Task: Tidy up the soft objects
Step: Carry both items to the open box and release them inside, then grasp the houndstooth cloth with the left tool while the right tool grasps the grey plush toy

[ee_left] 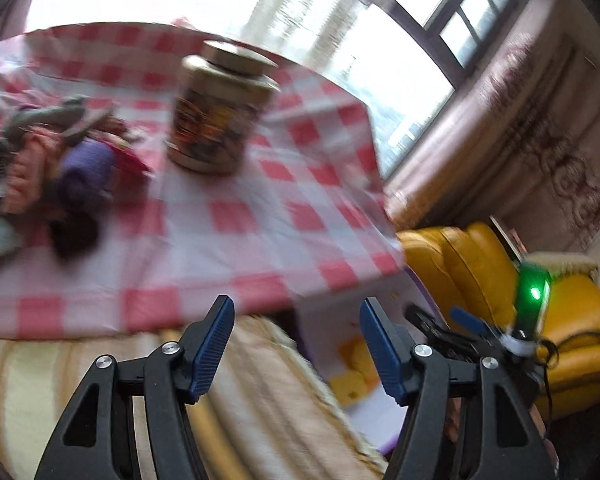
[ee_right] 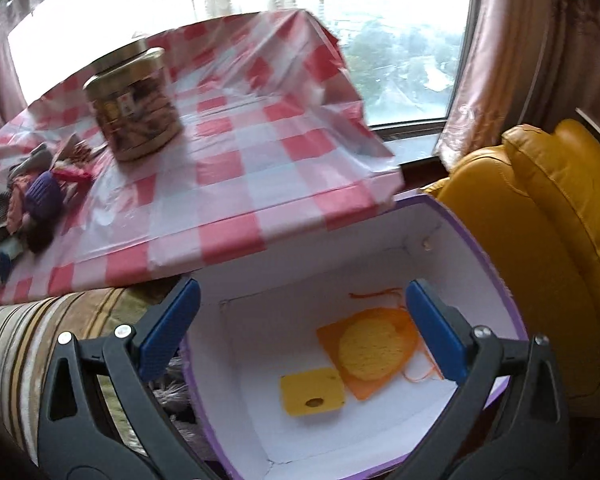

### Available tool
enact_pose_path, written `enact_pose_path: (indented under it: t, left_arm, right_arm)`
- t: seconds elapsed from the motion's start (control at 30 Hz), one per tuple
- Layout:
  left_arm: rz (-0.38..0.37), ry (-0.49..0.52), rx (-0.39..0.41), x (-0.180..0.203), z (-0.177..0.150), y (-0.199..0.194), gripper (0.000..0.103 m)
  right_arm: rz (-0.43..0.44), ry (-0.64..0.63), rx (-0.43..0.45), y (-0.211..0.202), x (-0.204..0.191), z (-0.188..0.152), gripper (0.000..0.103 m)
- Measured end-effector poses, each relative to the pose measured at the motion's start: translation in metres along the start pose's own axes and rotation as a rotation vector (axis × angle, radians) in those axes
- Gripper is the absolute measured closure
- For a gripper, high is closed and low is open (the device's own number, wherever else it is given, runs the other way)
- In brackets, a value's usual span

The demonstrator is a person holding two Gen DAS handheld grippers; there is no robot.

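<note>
Jaws wide, both grippers; box [ee_right: 480,264] holds two sponges, one cloth; one jar [ee_right: 134,106] on table.

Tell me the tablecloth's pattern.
Red-and-white checks on the tablecloth, clearest in the right wrist view.

jar [ee_right: 134,106], checked tablecloth [ee_right: 240,184], yellow armchair [ee_right: 540,216]
</note>
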State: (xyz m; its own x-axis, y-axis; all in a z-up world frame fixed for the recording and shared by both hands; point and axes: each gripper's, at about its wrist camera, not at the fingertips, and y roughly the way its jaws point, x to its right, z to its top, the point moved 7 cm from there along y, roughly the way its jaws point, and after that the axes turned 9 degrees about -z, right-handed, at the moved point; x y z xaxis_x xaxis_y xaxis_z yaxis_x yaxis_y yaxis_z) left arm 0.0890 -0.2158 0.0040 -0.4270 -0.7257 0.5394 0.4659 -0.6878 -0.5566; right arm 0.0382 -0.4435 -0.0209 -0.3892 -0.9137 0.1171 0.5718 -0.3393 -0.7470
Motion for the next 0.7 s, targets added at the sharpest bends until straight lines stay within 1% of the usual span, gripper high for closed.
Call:
enact_pose_path:
  t: [0.07,0.17,0.3,0.43,0.5,0.53,0.6,0.7]
  left_arm:
    - [0.031,-0.026,0.036,-0.019,0.01,-0.012,0.037]
    - [0.099,-0.081,0.11,-0.059,0.03,-0.036,0.037]
    - [0.176,-0.143,0.186,-0.108,0.053,-0.063,0.037]
    - [0.29,-0.194,0.242,-0.16,0.076,-0.088,0.037]
    - [0.34,-0.22,0.263,-0.183,0.087,-0.097,0.037]
    - [0.372,-0.24,0.268,-0.2,0.094,-0.101,0.037]
    - [0.412,-0.262,0.269,-0.22,0.101,-0.103,0.037]
    - [0.478,-0.3,0.239,-0.253,0.106,-0.101,0.035]
  right_arm:
    - [0.016,-0.015,0.005,-0.002,-0.008,0.0,0.0]
    - [0.052,-0.028,0.013,-0.005,-0.021,0.003,0.0]
    - [0.096,-0.038,0.011,-0.007,-0.039,0.008,0.0]
    - [0.146,-0.037,-0.008,-0.006,-0.057,0.014,0.0]
    - [0.164,-0.05,-0.005,-0.008,-0.07,0.02,0.0]
    - [0.17,-0.059,-0.003,-0.008,-0.075,0.023,0.0]
    - [0.189,-0.082,0.003,-0.009,-0.092,0.03,0.0]
    - [0.233,-0.131,0.017,-0.013,-0.122,0.043,0.0]
